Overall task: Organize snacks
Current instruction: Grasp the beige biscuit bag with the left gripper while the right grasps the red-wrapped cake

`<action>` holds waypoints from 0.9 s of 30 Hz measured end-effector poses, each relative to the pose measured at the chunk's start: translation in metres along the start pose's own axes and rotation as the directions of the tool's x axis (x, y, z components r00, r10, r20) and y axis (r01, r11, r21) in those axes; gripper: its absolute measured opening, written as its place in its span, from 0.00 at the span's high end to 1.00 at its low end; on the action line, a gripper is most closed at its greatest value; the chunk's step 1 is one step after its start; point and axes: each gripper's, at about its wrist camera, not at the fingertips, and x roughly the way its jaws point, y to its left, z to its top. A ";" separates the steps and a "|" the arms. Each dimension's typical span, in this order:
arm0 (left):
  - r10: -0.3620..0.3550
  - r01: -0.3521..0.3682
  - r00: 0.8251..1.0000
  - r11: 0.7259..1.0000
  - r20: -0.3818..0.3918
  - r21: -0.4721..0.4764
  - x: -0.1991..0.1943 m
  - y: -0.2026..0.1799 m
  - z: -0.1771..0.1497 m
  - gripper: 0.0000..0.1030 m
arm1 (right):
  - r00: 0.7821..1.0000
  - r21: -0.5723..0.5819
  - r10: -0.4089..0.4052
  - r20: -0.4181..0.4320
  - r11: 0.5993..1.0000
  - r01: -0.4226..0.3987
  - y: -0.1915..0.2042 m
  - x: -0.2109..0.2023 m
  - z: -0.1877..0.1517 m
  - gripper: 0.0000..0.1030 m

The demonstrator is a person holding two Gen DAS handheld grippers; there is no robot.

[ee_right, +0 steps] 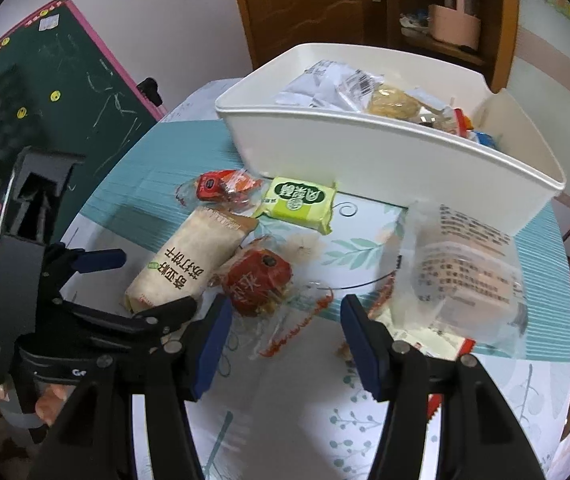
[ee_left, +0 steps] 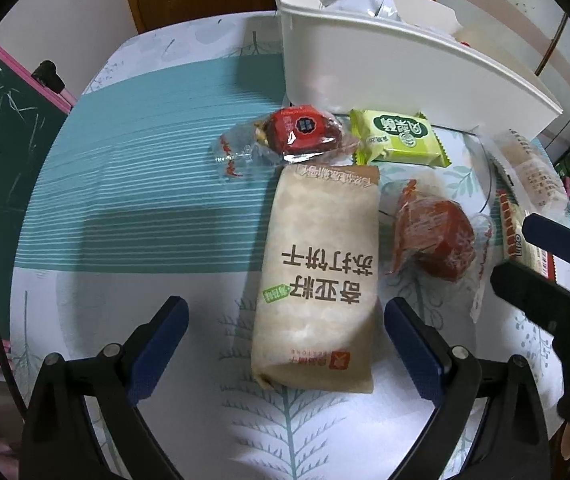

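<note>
My left gripper [ee_left: 285, 344] fingers wide around cracker pack [ee_left: 317, 280]; right gripper [ee_right: 285, 336] fingers apart, empty. Risk: slick wrapper slips, or right snags red snack [ee_right: 255, 282].

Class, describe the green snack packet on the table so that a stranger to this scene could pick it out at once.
Find the big white plastic bin on the teal-striped tablecloth. Right in front of its near wall lies a small flat lime-green foil packet with a white oval label. It sits between a red cellophane-wrapped sweet and a long beige cracker pack, and it is the only green wrapper.
</note>
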 end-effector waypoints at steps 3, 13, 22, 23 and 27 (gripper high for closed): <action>-0.004 0.004 1.000 1.000 -0.001 -0.006 0.003 0.001 0.005 0.07 | 1.000 -0.021 0.003 -0.013 1.000 -0.004 0.003 0.006 0.001 0.45; -0.019 0.017 0.999 0.997 0.035 0.074 -0.004 -0.002 0.007 0.43 | 0.997 -0.061 0.033 -0.065 0.997 -0.037 0.009 0.028 0.008 0.45; -0.031 0.029 0.999 0.998 0.036 0.059 -0.004 0.004 0.007 0.46 | 0.995 -0.110 0.042 -0.088 0.993 -0.052 0.017 0.042 0.012 0.45; -0.036 0.034 0.999 0.998 0.035 0.055 -0.004 0.005 0.008 0.46 | 0.995 -0.110 0.047 -0.091 0.992 -0.057 0.017 0.044 0.013 0.45; -0.041 0.039 0.999 0.998 0.032 0.045 -0.003 0.007 0.010 0.46 | 0.994 -0.108 0.062 -0.089 0.992 -0.071 0.016 0.047 0.017 0.45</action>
